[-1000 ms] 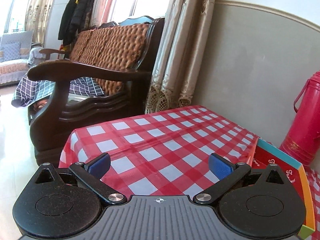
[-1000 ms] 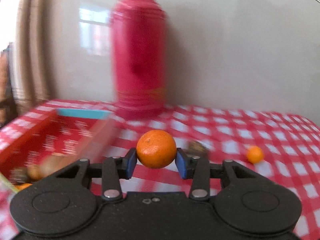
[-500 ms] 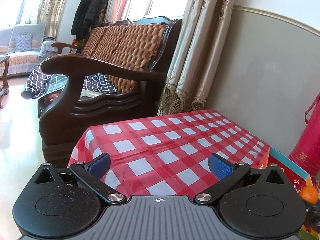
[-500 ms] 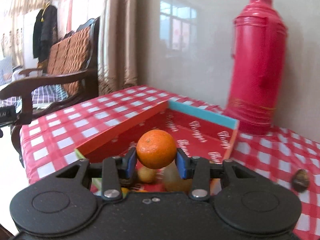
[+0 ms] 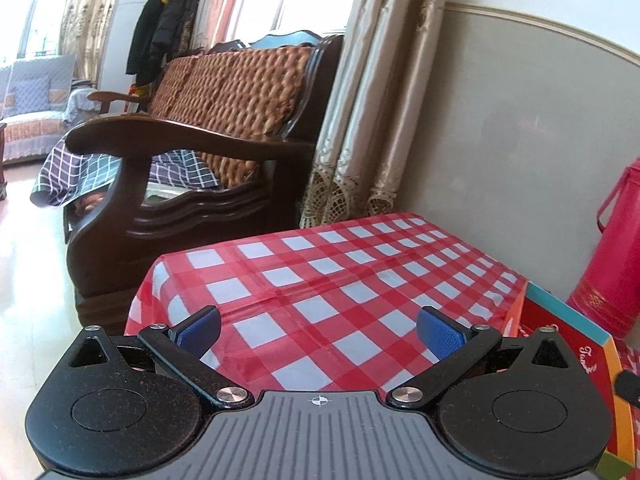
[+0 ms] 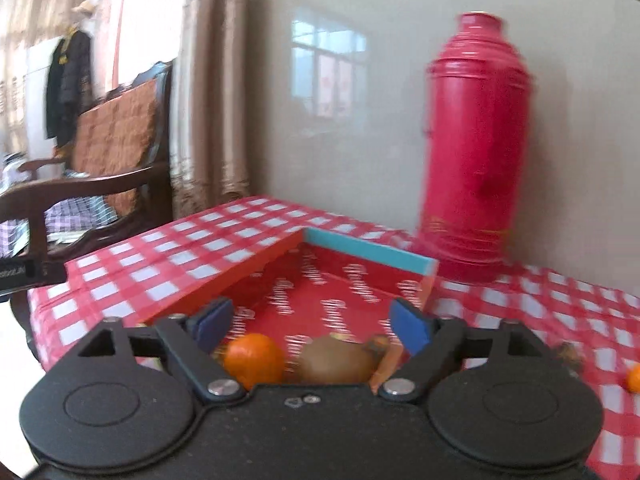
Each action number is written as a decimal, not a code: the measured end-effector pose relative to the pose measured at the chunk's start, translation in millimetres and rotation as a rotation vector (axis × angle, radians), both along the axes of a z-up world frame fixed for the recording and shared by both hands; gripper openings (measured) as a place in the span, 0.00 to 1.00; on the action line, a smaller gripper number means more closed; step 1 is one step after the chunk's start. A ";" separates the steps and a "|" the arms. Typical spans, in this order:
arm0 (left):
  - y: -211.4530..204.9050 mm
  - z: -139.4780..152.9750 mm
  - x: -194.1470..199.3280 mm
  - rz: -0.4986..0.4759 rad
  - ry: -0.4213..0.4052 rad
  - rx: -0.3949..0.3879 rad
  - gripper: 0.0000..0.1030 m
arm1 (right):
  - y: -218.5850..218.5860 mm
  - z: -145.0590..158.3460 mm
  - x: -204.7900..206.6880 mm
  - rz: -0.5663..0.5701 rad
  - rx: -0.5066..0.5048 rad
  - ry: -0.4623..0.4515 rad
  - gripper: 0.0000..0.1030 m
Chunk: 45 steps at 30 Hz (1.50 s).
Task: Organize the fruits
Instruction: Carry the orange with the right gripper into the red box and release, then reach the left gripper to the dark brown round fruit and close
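Red-checked tablecloth [image 5: 320, 288] by a grey wall, wooden bench [image 5: 208, 128] and curtains [image 5: 360, 120] beyond.
Right gripper [image 6: 312, 322] spread wide, holding nothing, above the red box [image 6: 320, 288]; orange [image 6: 254, 360] and kiwi [image 6: 336, 364] lying inside, just below the fingers. Left gripper [image 5: 318, 328] likewise spread, empty, over bare cloth left of the box.

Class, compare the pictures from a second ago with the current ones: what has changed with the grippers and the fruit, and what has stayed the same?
The right gripper carried the orange over the red box, opened and let it go; the orange now lies in the box beside a brown fruit. Unchanged: the left gripper stays open and empty over the checked tablecloth, and a small orange fruit remains on the cloth outside the box.
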<state>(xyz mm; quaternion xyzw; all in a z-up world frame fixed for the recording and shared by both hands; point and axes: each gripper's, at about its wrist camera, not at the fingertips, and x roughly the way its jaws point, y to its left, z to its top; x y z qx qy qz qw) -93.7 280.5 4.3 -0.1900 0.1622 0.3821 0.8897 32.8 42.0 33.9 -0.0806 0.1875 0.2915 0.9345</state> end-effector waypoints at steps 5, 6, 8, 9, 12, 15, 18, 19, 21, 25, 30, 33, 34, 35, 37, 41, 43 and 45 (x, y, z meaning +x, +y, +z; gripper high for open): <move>-12.7 2.8 6.3 -0.029 0.008 0.014 1.00 | -41.3 4.2 5.8 -0.148 -0.002 -0.011 0.87; -15.5 3.7 7.3 -0.033 0.007 0.018 1.00 | -49.8 3.8 6.5 -0.180 -0.004 -0.013 0.94; -22.9 5.6 10.4 -0.048 0.006 0.025 1.00 | -67.4 2.9 9.0 -0.254 -0.011 -0.017 0.95; -27.6 6.6 12.7 -0.058 0.006 0.027 1.00 | -75.7 2.6 10.2 -0.282 -0.013 -0.017 0.95; -43.8 8.7 21.6 -0.104 0.003 0.034 1.00 | -102.0 1.9 12.9 -0.372 -0.003 -0.011 0.95; -64.5 11.1 31.5 -0.160 0.003 0.047 1.00 | -125.8 0.8 14.8 -0.458 -0.004 -0.012 0.95; -91.2 13.8 42.7 -0.229 0.000 0.078 1.00 | -149.6 -0.9 13.4 -0.539 -0.015 -0.021 0.95; -101.8 14.7 46.4 -0.257 0.000 0.092 1.00 | -156.9 -1.9 12.7 -0.563 -0.015 -0.024 0.95; -121.1 16.3 53.5 -0.311 0.001 0.117 1.00 | -172.1 -4.1 12.0 -0.607 -0.014 -0.028 0.95; -160.4 19.9 66.5 -0.432 -0.004 0.171 1.00 | -200.8 -7.6 11.1 -0.681 0.001 -0.020 0.95; -207.2 22.3 87.1 -0.594 0.012 0.212 1.00 | -231.3 -11.3 10.5 -0.754 0.024 -0.003 0.95; -229.3 23.3 102.8 -0.672 0.039 0.206 1.00 | -248.5 -14.2 7.9 -0.795 0.024 -0.002 0.95; -236.4 23.2 107.9 -0.692 0.048 0.206 1.00 | -254.5 -15.5 6.9 -0.813 0.019 -0.003 0.95; -244.1 22.9 112.8 -0.711 0.053 0.206 1.00 | -259.3 -16.2 6.8 -0.825 0.016 0.000 0.95; -257.8 22.7 124.1 -0.753 0.060 0.217 1.00 | -267.3 -18.0 8.0 -0.855 0.017 0.002 0.95; -284.1 22.9 144.4 -0.827 0.089 0.271 1.00 | -284.3 -21.2 4.8 -0.908 0.019 0.003 0.95; -294.6 23.7 154.5 -0.856 0.098 0.276 1.00 | -289.5 -22.2 2.5 -0.934 0.015 -0.005 0.95; -303.0 23.7 165.3 -0.877 0.112 0.278 1.00 | -293.3 -22.8 0.3 -0.970 0.005 -0.018 0.95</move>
